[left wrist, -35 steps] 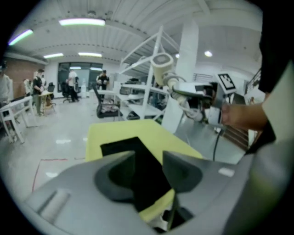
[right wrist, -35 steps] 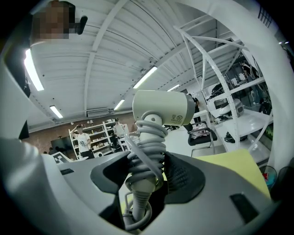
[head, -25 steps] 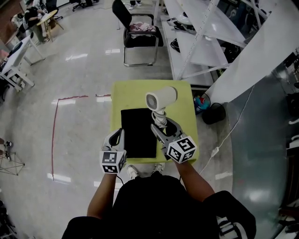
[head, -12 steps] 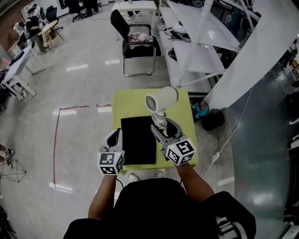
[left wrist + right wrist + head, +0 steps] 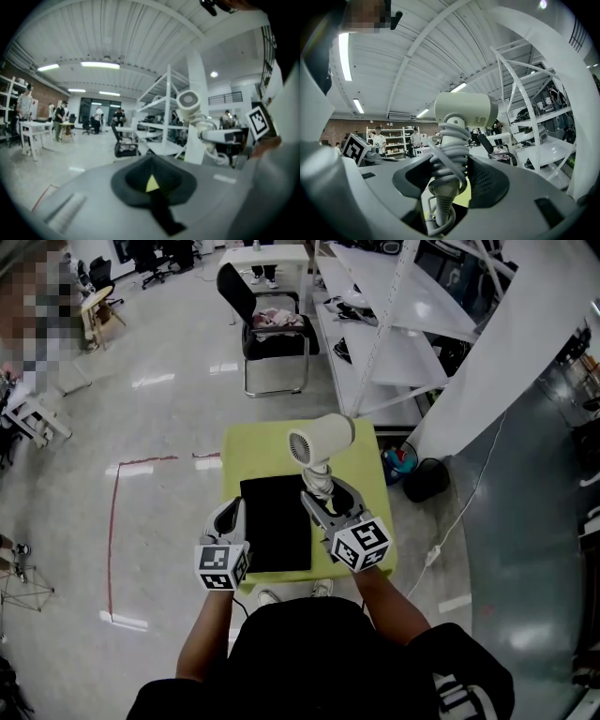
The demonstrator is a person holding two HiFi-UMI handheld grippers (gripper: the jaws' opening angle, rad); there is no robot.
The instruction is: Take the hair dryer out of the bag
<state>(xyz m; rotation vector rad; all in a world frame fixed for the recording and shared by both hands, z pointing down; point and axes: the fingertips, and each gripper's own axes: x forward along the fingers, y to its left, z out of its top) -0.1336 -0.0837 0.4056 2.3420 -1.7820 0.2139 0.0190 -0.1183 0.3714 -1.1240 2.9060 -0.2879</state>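
The hair dryer (image 5: 320, 440) is out, upright above the bag's (image 5: 275, 524) right edge, and your right gripper (image 5: 323, 498) pinches its cord-wrapped handle. Those coils could let it slip or tilt, and loose cord might snag the bag. Your left gripper (image 5: 232, 515) is pressed together just beside the bag's left edge. Beyond the bag lie bare table (image 5: 253, 442) and, further off, a chair (image 5: 267, 329); nothing blocks you.

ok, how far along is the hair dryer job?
Done: the hair dryer is out of the black bag, which lies flat on the green table. In hand: the right gripper clamps its cord-wrapped handle; the left gripper is shut at the bag's edge. Left: probably just setting it down.
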